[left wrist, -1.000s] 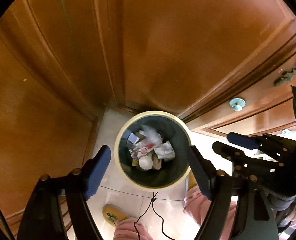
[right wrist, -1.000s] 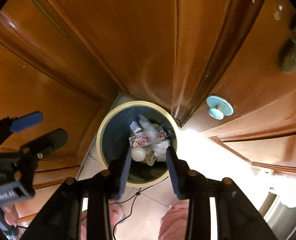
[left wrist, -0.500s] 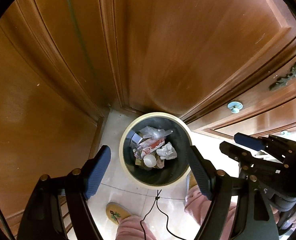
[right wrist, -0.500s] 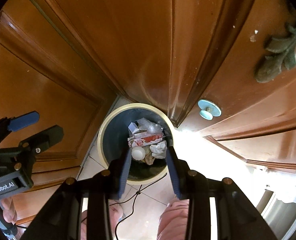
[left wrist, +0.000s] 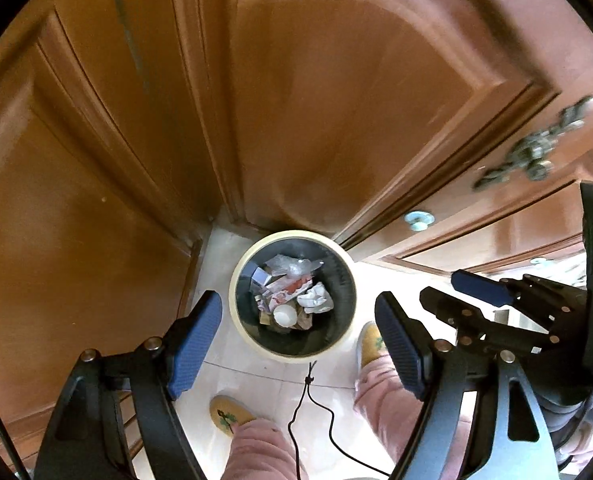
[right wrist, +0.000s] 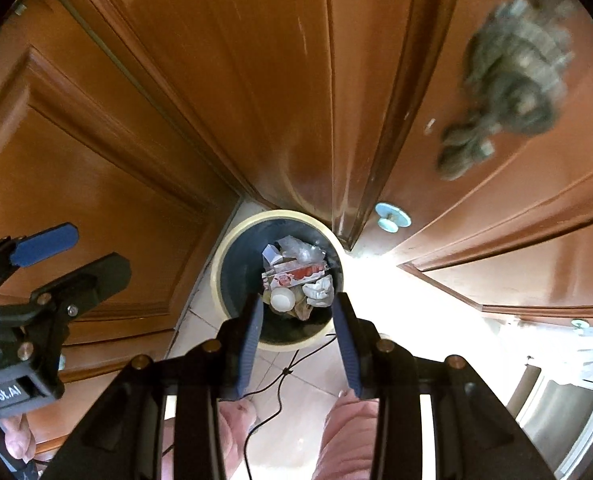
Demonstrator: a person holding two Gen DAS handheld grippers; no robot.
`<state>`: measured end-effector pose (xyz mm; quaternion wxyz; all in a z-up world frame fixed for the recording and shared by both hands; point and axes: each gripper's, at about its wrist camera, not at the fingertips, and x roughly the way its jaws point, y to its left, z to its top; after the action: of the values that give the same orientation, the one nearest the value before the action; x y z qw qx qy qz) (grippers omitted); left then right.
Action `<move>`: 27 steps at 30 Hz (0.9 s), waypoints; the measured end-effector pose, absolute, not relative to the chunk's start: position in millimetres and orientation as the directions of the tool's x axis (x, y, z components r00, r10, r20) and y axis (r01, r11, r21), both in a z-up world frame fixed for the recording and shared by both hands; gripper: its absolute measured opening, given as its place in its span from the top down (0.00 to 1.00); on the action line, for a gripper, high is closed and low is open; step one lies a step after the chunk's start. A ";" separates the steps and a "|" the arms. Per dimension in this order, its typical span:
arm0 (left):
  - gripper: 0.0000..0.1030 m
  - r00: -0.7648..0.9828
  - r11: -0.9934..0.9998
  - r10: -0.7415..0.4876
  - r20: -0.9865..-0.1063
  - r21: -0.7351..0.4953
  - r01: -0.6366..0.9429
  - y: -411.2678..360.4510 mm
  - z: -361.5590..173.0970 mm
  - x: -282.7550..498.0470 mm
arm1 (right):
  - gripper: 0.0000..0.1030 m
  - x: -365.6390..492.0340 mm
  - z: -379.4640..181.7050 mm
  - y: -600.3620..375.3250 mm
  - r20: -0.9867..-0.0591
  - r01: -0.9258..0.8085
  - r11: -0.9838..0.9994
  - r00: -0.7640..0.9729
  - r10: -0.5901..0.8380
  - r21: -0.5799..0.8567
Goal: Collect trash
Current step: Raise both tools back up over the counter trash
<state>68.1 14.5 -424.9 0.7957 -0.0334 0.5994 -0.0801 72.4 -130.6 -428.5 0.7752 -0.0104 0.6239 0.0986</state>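
- Two tools hung above the bin, both pointing steeply down: the left tool (left wrist: 296,344) stood spread wide with nothing between its blue pads, and the right tool (right wrist: 298,340) was spread only partway, also grasping nothing.
- Directly beneath both tools sat the round bin (left wrist: 292,354), cream-rimmed and dark inside, on the tiled floor in a corner of wooden doors (left wrist: 336,100).
- Inside it, under the tools, lay the trash (left wrist: 290,294): crumpled white paper, a red-and-white wrapper, clear plastic and a small white cup.
- Nearer the person than the bin, a thin black cord (left wrist: 308,396) trailed on the floor between two yellow slippers.
- Judged from this, the drop was done and both tools were free for another piece.
- To do it well, the lift should run straight up, clear of the rim and cord, with both tools kept spread for the next pickup.
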 end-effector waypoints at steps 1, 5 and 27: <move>0.25 0.273 0.985 -0.169 -0.947 -0.149 0.092 13.0 -413.4 67.1 | 0.64 70.8 -419.5 -130.8 -0.968 -0.165 0.980 0.208 0.142 0.108; 0.25 0.295 0.980 -0.186 -0.937 -0.156 0.122 8.9 -368.5 63.4 | 0.64 65.2 -372.0 -133.0 -0.958 -0.172 0.979 0.247 0.146 0.105; 0.24 0.509 0.955 -0.243 -0.826 -0.110 0.276 13.1 -118.7 91.6 | 0.64 51.0 -129.6 -140.6 -0.837 -0.161 0.987 0.542 0.073 -0.018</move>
<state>91.6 13.1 -118.7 0.8683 0.0179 0.4726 -0.1494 51.0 -140.6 -129.6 0.8768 -0.0466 0.4739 0.0669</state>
